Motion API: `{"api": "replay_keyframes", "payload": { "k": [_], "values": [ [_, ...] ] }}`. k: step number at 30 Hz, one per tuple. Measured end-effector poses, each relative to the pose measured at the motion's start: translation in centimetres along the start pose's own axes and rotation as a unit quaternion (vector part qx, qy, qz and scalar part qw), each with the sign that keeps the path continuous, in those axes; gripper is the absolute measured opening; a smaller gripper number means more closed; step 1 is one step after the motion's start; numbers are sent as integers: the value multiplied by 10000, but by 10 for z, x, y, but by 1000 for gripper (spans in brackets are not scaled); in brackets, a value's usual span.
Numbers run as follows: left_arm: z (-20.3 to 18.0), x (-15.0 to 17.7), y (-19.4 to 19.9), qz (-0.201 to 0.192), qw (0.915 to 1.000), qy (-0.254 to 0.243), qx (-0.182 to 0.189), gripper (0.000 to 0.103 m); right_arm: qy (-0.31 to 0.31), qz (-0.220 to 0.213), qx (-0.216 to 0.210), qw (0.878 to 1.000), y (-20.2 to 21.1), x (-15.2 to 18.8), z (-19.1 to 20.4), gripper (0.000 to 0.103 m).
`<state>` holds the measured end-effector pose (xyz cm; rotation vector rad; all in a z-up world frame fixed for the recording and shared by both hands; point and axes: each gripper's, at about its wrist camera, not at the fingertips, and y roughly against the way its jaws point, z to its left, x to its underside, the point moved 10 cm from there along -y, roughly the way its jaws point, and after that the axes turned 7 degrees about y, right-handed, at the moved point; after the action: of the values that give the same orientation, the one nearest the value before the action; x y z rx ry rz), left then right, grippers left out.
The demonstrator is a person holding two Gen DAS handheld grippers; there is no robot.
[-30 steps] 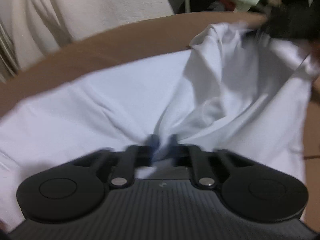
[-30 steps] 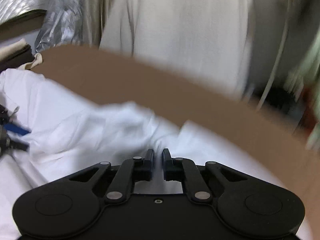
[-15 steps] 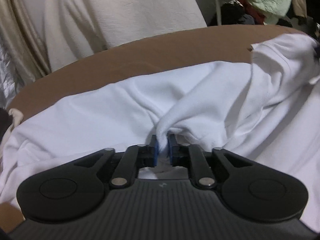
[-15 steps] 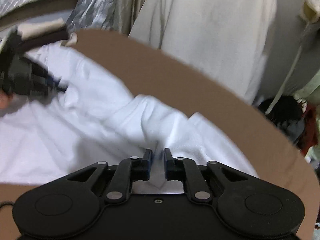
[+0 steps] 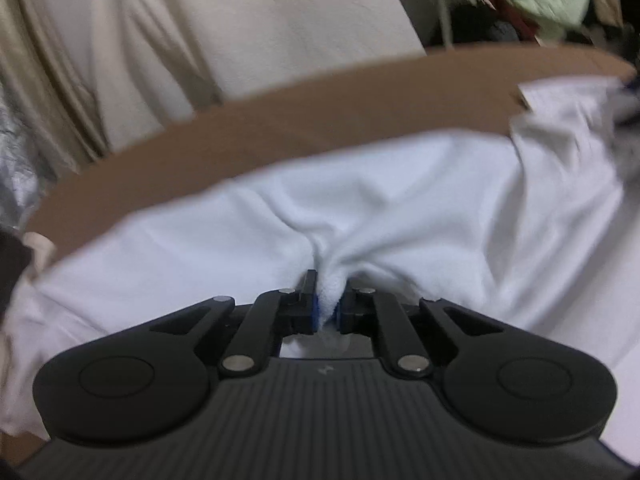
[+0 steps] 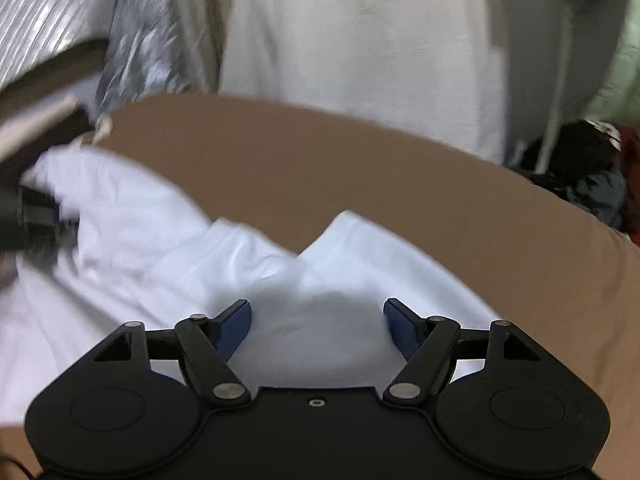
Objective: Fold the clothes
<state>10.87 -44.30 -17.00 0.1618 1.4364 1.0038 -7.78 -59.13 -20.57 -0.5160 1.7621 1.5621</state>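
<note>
A white garment [image 5: 420, 208] lies rumpled across a brown table [image 5: 280, 120]. My left gripper [image 5: 328, 300] is shut on a pinched fold of the white garment, with cloth bunched between its blue pads. In the right wrist view the same garment [image 6: 132, 240] spreads to the left, and my right gripper [image 6: 316, 320] is open with its jaws wide apart over a hump of the cloth. The left gripper shows blurred at the left edge of the right wrist view [image 6: 28, 216].
Cream and white curtains [image 5: 200, 32] hang behind the table. A silvery foil sheet [image 6: 132, 40] hangs at the back left. A pile of dark and green clothes [image 5: 540, 4] sits beyond the table's far right edge [image 6: 592, 184].
My right gripper was shut on the garment and has opened, letting the cloth drop. My left gripper keeps its hold, and the raised right part of the garment has settled lower.
</note>
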Motion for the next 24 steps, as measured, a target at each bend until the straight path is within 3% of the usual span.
{"api": "replay_keyframes", "payload": {
  "k": [2,3,6,10,14,15,17,18,19,20,21,24],
  "values": [
    [13,-22,15,-407,9985,-82,-352,6,43,10,-197,9998,-4,-1,10,31],
    [19,-35,23,-557,9978,48,-358,6,106,-85,-97,9999,-1,-4,11,15],
    [32,-74,46,-871,9951,308,-358,6,245,-519,412,9975,11,-25,11,7],
    [39,-140,53,-1341,9894,-75,-558,6,202,-1284,1011,9863,40,-66,-7,7],
    [72,-227,9,-1459,9832,-194,-1082,5,198,-1801,1507,9718,52,-103,-19,7],
    [85,-243,-8,-1451,9813,-125,-1261,5,101,-1894,1749,9661,53,-109,-26,8],
    [110,-267,-49,-1308,9795,80,-1528,12,-28,-1820,2083,9610,48,-106,-38,28],
    [119,-267,-73,-947,9826,162,-1592,33,-27,-1714,2156,9613,43,-102,-43,60],
    [128,-251,-96,-287,9843,328,-1711,52,-27,-1609,2228,9615,38,-97,-47,71],
    [135,-231,-107,171,9813,543,-1837,51,-161,-1531,2071,9661,35,-89,-52,69],
    [138,-212,-107,283,9801,744,-1817,51,-437,-1404,1831,9720,33,-80,-58,70],
    [127,-148,-82,152,9830,1121,-1445,57,-1254,-621,1429,9798,35,-46,-82,70]
  ]
}}
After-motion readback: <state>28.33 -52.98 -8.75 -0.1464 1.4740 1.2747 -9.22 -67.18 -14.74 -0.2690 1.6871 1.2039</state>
